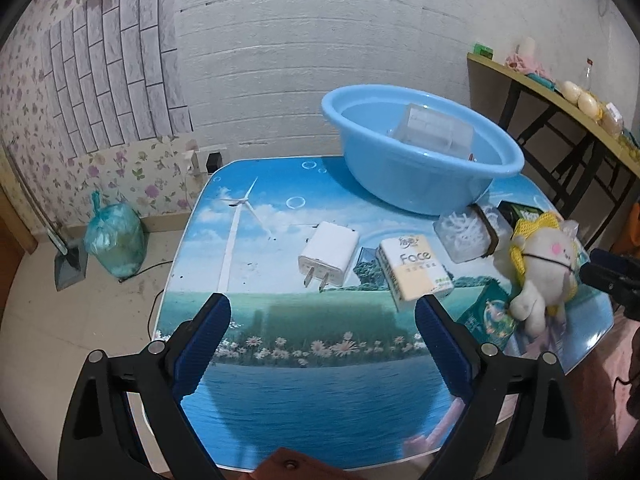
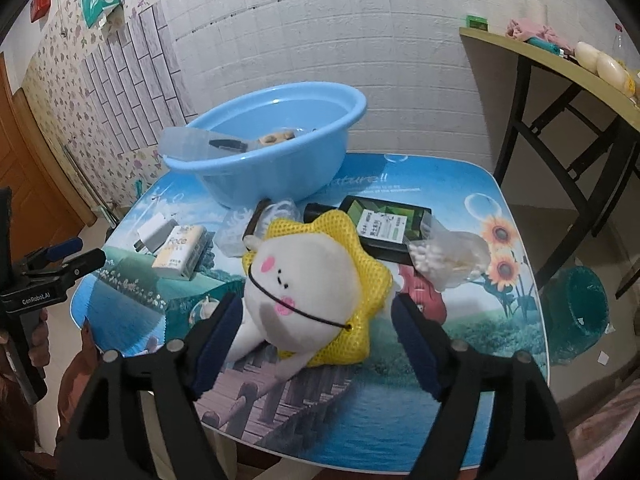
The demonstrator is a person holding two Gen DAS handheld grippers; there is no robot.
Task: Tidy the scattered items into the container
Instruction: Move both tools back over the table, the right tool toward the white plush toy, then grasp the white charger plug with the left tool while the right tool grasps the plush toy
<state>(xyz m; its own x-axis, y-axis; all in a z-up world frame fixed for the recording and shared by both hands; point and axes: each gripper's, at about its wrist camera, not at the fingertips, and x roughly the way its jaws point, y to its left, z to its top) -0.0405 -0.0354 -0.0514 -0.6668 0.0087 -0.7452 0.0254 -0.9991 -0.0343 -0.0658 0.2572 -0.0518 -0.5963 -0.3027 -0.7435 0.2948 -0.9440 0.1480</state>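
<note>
A blue basin point(image 1: 420, 184) stands at the table's far side with a clear plastic box point(image 1: 432, 130) in it. In front of it lie a white charger point(image 1: 330, 254), a tissue pack point(image 1: 416, 272) marked "Face", a clear bag point(image 1: 460, 236) of white bits and a black box point(image 2: 380, 228). My left gripper point(image 1: 322, 302) hangs open above the table, short of the charger and tissue pack. My right gripper point(image 2: 316, 300) is open around a white plush toy point(image 2: 304, 272) in yellow mesh, with its pads clear of the toy on both sides.
A bag of cotton swabs point(image 2: 444, 260) lies right of the black box and a green packet point(image 1: 486, 314) lies under the toy. A side table point(image 2: 560, 68) stands at the right, with a green bin point(image 2: 580, 312) on the floor. A tied rubbish bag point(image 1: 114, 240) sits left.
</note>
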